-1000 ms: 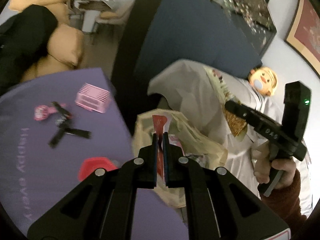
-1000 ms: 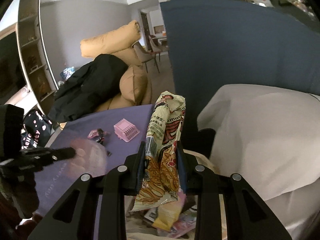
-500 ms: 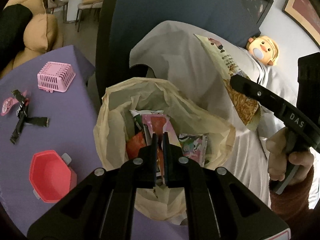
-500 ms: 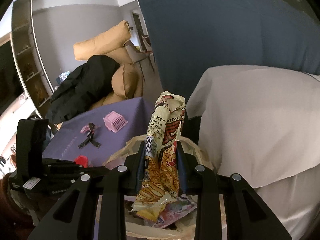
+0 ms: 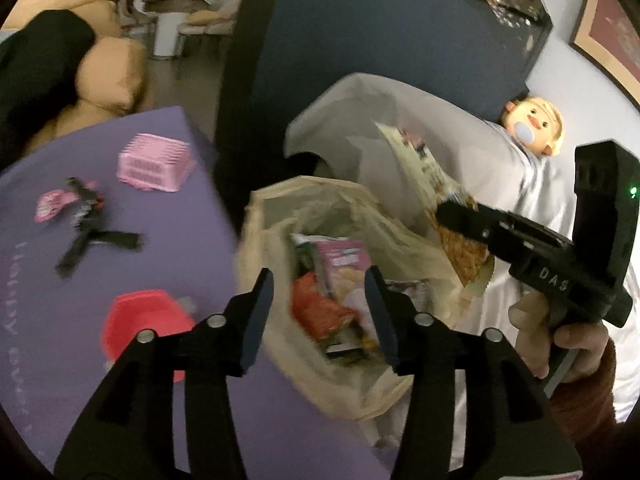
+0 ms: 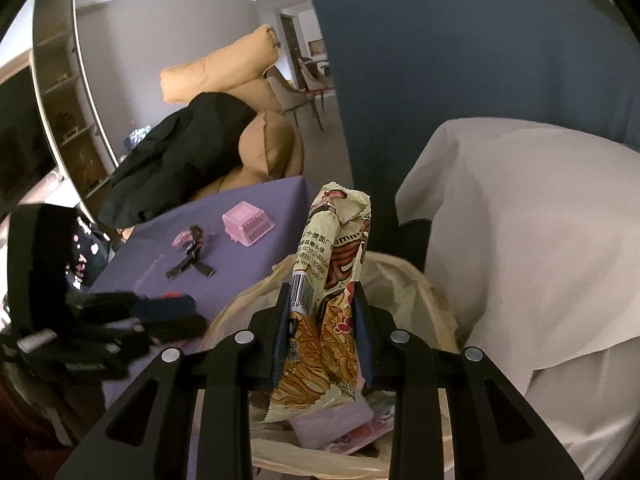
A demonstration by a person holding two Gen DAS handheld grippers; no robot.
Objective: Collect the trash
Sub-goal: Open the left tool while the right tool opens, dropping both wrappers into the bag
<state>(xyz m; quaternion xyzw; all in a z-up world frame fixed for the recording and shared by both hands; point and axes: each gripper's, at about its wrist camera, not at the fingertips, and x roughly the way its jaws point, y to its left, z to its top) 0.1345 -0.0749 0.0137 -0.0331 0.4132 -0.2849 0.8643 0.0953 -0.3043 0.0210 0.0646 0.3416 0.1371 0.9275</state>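
The drop-off step is in hand: the left gripper (image 5: 318, 312) jaws have just been opened over the trash bag (image 5: 280, 208), nothing between them. The noodle wrapper (image 6: 328, 312) is clamped in the right gripper (image 6: 322, 344) above the bag; release is called for next

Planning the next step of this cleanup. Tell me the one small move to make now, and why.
Probably open the right hand-held gripper to drop the noodle wrapper. It is still clamped and already hangs over the open trash bag. The left hand-held gripper has just been opening, with nothing pressed between its pads, its wrapper apparently already among the trash.
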